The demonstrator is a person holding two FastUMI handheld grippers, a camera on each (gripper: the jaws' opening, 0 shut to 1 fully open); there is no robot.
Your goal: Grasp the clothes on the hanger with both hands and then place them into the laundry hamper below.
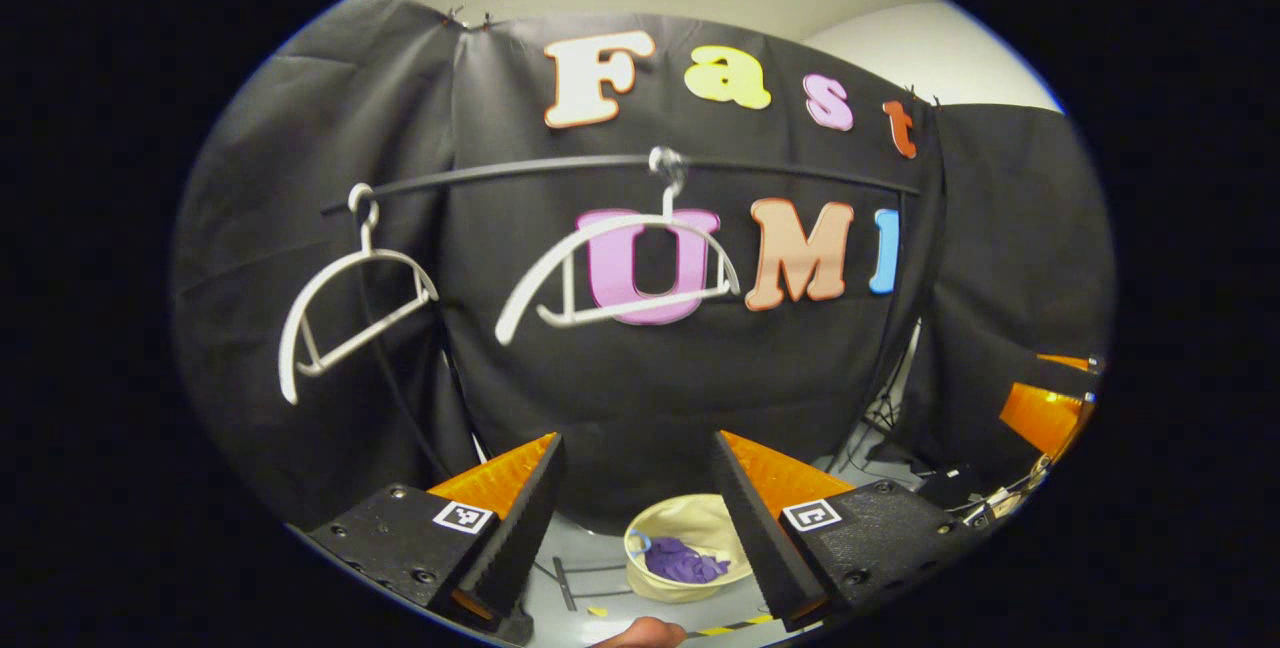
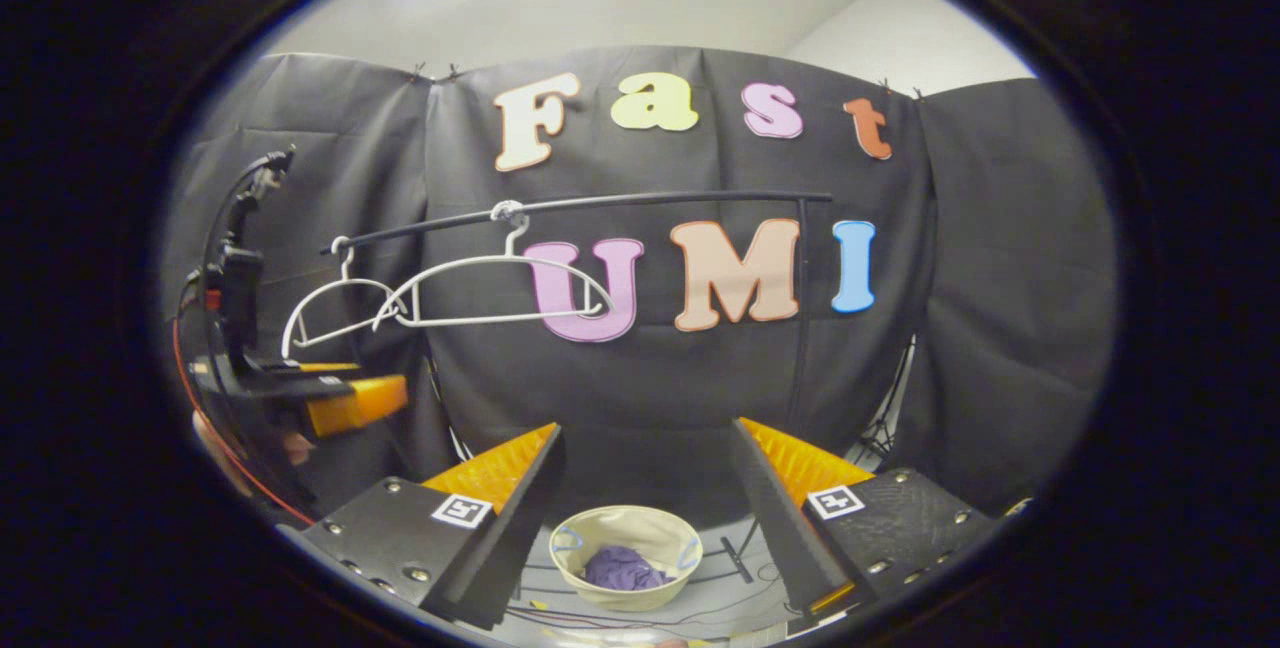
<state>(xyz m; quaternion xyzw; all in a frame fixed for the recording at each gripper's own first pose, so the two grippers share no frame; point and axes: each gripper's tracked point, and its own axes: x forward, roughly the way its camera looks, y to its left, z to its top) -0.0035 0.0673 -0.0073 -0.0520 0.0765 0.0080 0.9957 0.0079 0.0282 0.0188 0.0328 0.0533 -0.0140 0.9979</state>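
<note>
Purple clothes point(image 2: 620, 568) lie in the hamper point(image 2: 627, 556) beneath two bare hangers point(image 2: 495, 280); both grippers point(image 1: 635, 518) point(image 2: 645, 518) gape, holding nothing.

Left gripper view: taken facing the clothes rail point(image 1: 620, 168), fairly near, from just left of its middle, aimed level and slightly downward. Right gripper view: taken farther back, from right of that rail point(image 2: 580, 203), facing likewise. Shared: rail, two bare hangers point(image 1: 610, 268) point(image 2: 500, 288), laundry hamper point(image 1: 690, 548) point(image 2: 625, 553) below.

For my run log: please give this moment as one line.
left gripper: open | right gripper: open | hangers: bare | purple garment: in hamper
</note>
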